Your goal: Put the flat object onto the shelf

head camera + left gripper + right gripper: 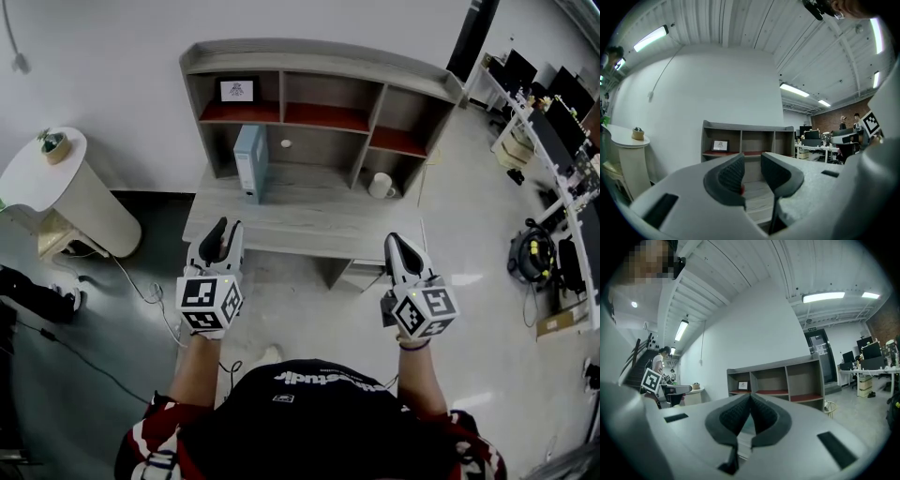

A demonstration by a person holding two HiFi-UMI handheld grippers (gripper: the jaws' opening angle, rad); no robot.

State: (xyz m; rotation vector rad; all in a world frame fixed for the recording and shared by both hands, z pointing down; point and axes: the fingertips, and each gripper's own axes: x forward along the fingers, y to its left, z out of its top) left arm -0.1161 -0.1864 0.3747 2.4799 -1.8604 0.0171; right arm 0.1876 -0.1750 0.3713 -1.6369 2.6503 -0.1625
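Note:
A flat light-blue folder (251, 161) stands upright on the grey desk (309, 214), under the left bays of the shelf unit (319, 64). My left gripper (225, 231) hovers at the desk's front left edge, short of the folder. Its jaws stand a little apart with nothing between them (752, 161). My right gripper (399, 246) hangs off the desk's front right corner, its jaws shut tip to tip on nothing (750, 398). Both point toward the shelf unit (747, 129).
A small framed picture (237, 90) sits in the upper left bay, and a white mug (381, 186) in the lower right one. A round white side table (66, 187) with a small plant (52, 142) stands at the left. Office desks with monitors (553, 131) line the right.

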